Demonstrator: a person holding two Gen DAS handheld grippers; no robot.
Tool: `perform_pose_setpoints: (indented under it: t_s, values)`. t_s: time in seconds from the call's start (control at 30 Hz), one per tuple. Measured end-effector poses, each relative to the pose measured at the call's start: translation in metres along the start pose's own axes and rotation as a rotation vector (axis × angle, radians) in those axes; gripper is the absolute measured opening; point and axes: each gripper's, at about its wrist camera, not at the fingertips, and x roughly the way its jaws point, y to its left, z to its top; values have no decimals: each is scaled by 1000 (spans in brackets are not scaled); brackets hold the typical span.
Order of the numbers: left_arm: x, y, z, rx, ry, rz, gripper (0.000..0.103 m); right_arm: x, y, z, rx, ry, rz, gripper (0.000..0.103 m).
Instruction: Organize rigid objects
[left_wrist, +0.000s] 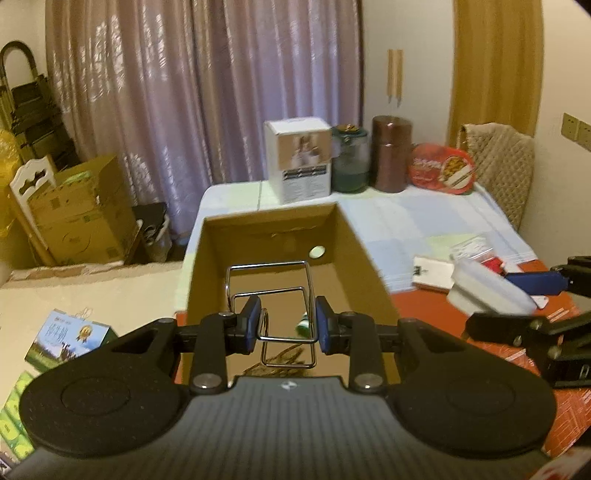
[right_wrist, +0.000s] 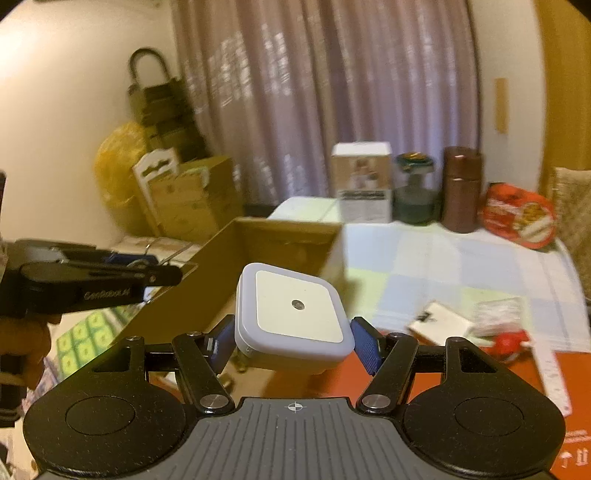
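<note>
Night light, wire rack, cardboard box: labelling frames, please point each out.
night light (right_wrist: 295, 308): right wrist view, cream face.
wire rack (left_wrist: 286, 334): left wrist view, near loop.
cardboard box (left_wrist: 365, 258): left wrist view, right wall.

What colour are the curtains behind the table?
Mauve-pink curtains, clearest in the left wrist view.

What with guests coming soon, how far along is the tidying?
The cardboard box looks nearly empty. In hand: wire rack in the left tool over it, night light in the right tool. Left: small packets on the table.
</note>
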Motion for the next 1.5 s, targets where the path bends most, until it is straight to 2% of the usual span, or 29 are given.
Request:
perform_pose_setpoints:
  t_s: [0.23, 0.53, 1.07, 1.17, 1.5]
  values:
    - [18, 16, -7, 5, 43, 3, 26, 40, 22, -6, -27, 66, 39, 63]
    - [37, 21, -13, -2, 71, -16, 26, 66, 30, -12, -45, 108, 46, 63]
    - [67, 25, -19, 3, 119, -28, 26, 78, 33, -18, -55, 139, 35, 63]
    - [72, 28, -13, 3, 126, -27, 29, 78, 33, -18, -53, 141, 34, 63]
    - [52, 42, 0, -29, 67, 8, 30, 77, 34, -19, -47, 144, 34, 63]
